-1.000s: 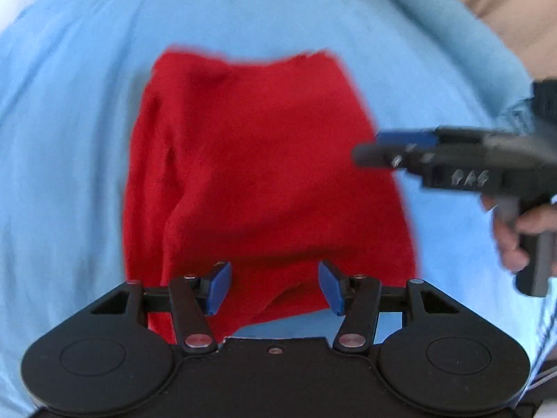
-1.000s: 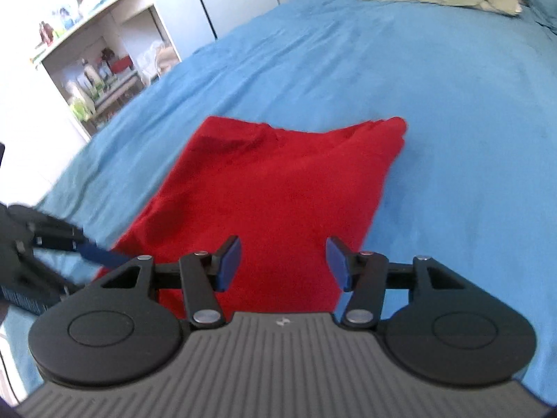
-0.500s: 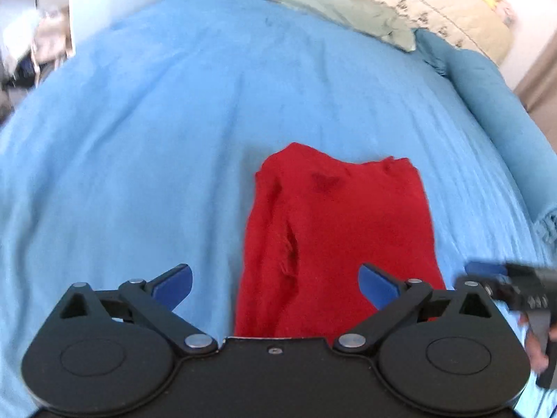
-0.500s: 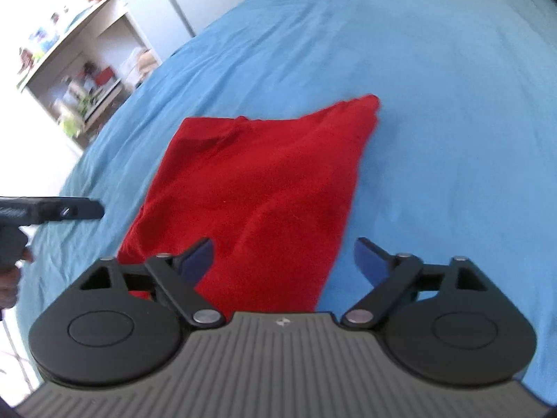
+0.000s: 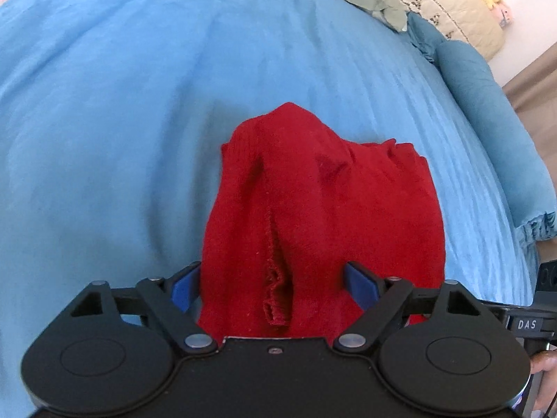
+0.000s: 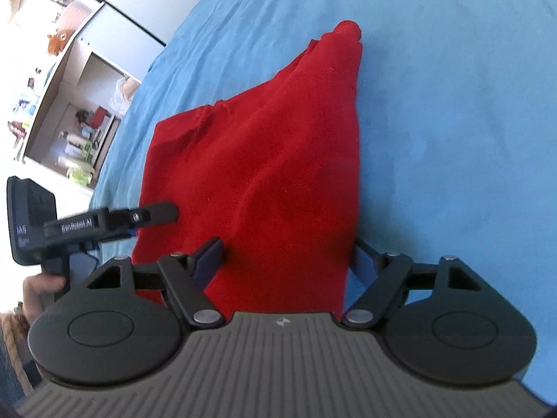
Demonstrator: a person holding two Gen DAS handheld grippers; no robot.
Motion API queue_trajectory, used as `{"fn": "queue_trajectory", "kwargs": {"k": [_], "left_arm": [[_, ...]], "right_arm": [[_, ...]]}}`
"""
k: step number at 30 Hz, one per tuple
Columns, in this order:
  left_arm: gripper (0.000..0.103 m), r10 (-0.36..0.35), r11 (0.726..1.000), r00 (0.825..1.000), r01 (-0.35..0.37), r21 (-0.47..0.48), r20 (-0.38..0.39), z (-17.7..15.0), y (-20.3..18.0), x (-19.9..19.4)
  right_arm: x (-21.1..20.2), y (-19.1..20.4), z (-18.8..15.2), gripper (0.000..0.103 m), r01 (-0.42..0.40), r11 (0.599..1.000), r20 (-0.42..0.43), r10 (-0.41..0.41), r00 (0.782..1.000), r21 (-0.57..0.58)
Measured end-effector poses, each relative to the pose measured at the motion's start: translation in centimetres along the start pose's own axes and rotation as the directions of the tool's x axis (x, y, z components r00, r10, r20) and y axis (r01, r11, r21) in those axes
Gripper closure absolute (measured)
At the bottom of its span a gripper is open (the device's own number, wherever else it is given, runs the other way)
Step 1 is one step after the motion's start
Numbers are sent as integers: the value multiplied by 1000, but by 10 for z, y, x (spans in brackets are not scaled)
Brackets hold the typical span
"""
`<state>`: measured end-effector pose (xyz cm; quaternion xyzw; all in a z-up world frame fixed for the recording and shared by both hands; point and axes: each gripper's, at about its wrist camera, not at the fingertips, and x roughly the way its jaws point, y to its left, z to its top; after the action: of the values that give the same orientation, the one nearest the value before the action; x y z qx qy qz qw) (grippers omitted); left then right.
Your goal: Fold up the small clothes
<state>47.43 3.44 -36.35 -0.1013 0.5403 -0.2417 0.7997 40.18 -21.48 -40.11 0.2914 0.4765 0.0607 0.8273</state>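
**Both claws straddle the near edge of a red garment on the bed**

A small red knit garment (image 5: 313, 216) lies on the blue bedspread (image 5: 122, 122), in the lower middle of the left wrist view, its far end bunched into a raised peak. A hemmed fold runs down its middle toward the camera.

The left claw (image 5: 275, 287) stands wide, its blue pads (image 5: 362, 285) on either side of the garment's near edge; the cloth sits between the jaws, and they are not pressed together on it. At the lower right edge of this view, part of the other tool shows.

In the right wrist view the right claw (image 6: 285, 257) is likewise wide, its jaws flanking the near end of the garment, which rises toward the upper middle of the frame. The left tool reaches in from the left edge, its tip at the cloth's left border. Pillows (image 5: 435, 3) lie at the upper right, and shelves (image 6: 69, 111) stand at the upper left of the right view.
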Motion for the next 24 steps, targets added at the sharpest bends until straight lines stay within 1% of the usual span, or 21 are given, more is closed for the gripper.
{"fn": "queue_trajectory", "kwargs": {"k": [1,2,3,4,5,6,7,9,10,13,15,18,21,24], "left_arm": [[30,11,1000,1000,-11,2,-6,0,-3,-1],[37,9,1000,1000,-9,7,-16,0,-5,1],[51,3,1000,1000,-3,10,-26,0,-9,1],[55,16,1000,999,-16,17,-28,0,-15,1],[57,41,999,999,-40,36,-22,-1,-20,0],[61,58,997,998,-57,51,-18,-2,-25,0],[66,72,995,997,-71,65,-12,-2,-29,0],[69,92,993,996,-91,76,-2,-3,-36,-1],[71,98,992,995,-98,77,2,-3,-38,-2],[72,95,993,995,-97,74,23,-5,-43,-12],[73,73,994,997,-75,84,35,-7,-49,-24],[73,33,993,999,-37,111,42,-14,-72,-43],[73,24,984,998,-33,175,54,-32,-106,-62],[73,-14,986,999,7,166,42,-55,-133,-75]], "right_arm": [[4,2,0,10,3,1000,2,-3,1000,9],[5,4,1,10,9,1000,5,-9,1000,17],[7,6,1,15,19,1000,5,-20,1000,18],[8,11,2,23,40,999,4,-40,999,4],[9,14,3,27,61,998,2,-61,998,-14],[9,18,4,34,81,996,2,-81,997,-30],[8,21,4,46,91,995,8,-91,996,-40],[5,26,4,57,106,993,21,-105,994,-56],[3,28,4,60,112,992,29,-110,993,-63],[-7,39,3,64,127,987,61,-122,991,-95],[-18,47,3,65,120,986,85,-111,990,-111],[-47,58,-2,66,113,986,121,-98,988,-123],[-87,59,-12,66,113,987,136,-97,986,-114],[-126,52,-27,66,128,987,139,-113,984,-101]]}}
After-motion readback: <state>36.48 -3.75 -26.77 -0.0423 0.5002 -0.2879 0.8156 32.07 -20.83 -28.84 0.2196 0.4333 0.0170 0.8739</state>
